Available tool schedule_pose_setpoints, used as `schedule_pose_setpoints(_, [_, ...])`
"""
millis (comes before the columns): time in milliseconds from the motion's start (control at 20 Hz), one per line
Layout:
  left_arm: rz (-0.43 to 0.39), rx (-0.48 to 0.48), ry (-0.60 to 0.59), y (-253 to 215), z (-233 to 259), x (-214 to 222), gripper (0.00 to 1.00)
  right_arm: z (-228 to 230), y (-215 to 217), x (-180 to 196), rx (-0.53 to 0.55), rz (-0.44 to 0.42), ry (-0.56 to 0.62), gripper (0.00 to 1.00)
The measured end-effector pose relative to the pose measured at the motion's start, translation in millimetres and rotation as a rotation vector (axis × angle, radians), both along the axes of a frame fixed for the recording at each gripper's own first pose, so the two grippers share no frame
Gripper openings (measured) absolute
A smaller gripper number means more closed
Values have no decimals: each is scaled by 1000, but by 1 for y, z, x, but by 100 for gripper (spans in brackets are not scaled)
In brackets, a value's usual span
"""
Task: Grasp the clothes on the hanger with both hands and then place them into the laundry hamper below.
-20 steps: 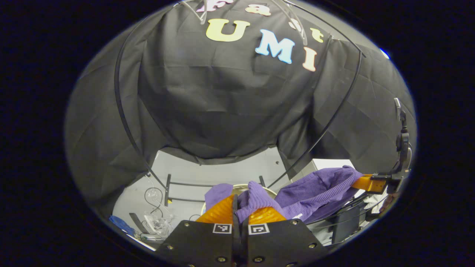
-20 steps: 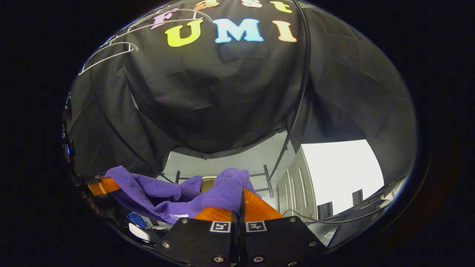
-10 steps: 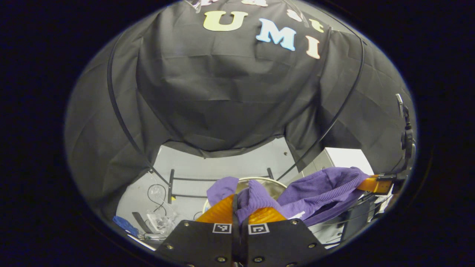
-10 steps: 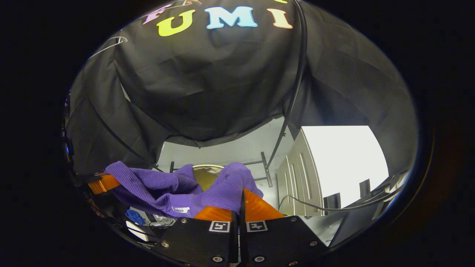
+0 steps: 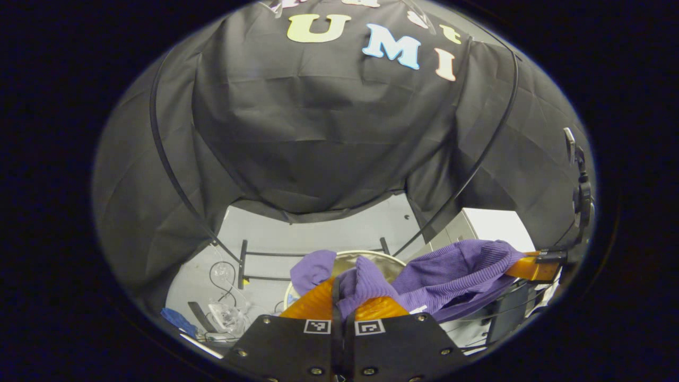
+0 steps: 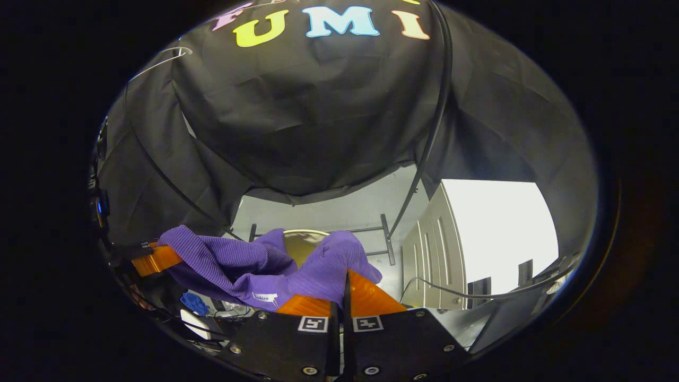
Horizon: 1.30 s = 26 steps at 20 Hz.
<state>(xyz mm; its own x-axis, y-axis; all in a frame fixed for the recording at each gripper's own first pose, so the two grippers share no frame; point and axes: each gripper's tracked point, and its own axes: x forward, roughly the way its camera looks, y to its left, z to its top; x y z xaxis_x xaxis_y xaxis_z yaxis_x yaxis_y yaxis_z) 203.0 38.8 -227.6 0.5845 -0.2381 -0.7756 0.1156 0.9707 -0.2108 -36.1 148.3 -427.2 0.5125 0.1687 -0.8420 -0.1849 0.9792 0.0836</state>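
A purple ribbed garment (image 5: pixel 451 276) hangs stretched between my two grippers. In the left gripper view my left gripper (image 5: pixel 342 289) is shut on a bunch of the purple cloth, its orange fingers (image 5: pixel 313 305) pressing it. The right gripper (image 5: pixel 533 268) shows at the right edge, holding the other end. In the right gripper view my right gripper (image 6: pixel 345 284) is shut on the garment (image 6: pixel 233 260), and the left gripper (image 6: pixel 154 260) grips it at the left. The round hamper's rim (image 5: pixel 371 255) (image 6: pixel 305 232) lies below, partly covered by cloth. A white hanger (image 6: pixel 159 58) hangs high up on the left.
A black rack's curved bars (image 5: pixel 170 164) frame the cloth wall. The rack's foot bars (image 5: pixel 244 262) rest on the grey floor. Cables and clear plastic (image 5: pixel 223 313) lie at the lower left. A white cabinet (image 6: pixel 477 239) stands to the right.
Both grippers, still shut on the purple garment, have come down. The hamper's rim has come into view under the cloth and the hanger has slid up out of the left view.
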Motion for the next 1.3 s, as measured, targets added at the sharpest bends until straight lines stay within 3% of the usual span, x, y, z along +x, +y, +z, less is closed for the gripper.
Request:
schedule_pose_setpoints(250, [-18, -2, 12, 0, 1, -2, 1, 3, 11, -6, 17, 24, 22, 5])
schedule_pose_setpoints(450, [-58, -24, 42, -4, 2, -12, 3, 11, 20, -12, 41, 35, 32, 13])
schedule_pose_setpoints(550, [-75, -14, 48, 0, 2, -15, 5, 20, 33, -12, 90, 40, 29, 27])
schedule_pose_setpoints(650, [-82, -12, 60, 1, 3, -18, 10, 33, 36, -11, 100, 45, 6, 54])
schedule_pose_setpoints(800, [-98, 6, 7, 4, 13, -7, 64, 55, 30, -1, 65, 25, -64, 93])
schedule_pose_setpoints(900, [-105, 39, -66, 10, 29, 8, 100, 75, 23, 6, 65, -2, -122, 95])
schedule_pose_setpoints(950, [-107, 48, -103, 9, 42, 15, 95, 89, 19, 11, 66, -21, -163, 96])
schedule_pose_setpoints(1200, [-42, 38, -296, 19, 128, 49, 95, 169, -6, 36, 45, -95, -392, 96])
schedule_pose_setpoints(1250, [-26, 34, -329, 26, 146, 50, 100, 188, -10, 40, 42, -105, -437, 95])
schedule_pose_setpoints(1300, [-11, 31, -365, 35, 167, 54, 95, 205, -10, 43, 44, -114, -483, 95])
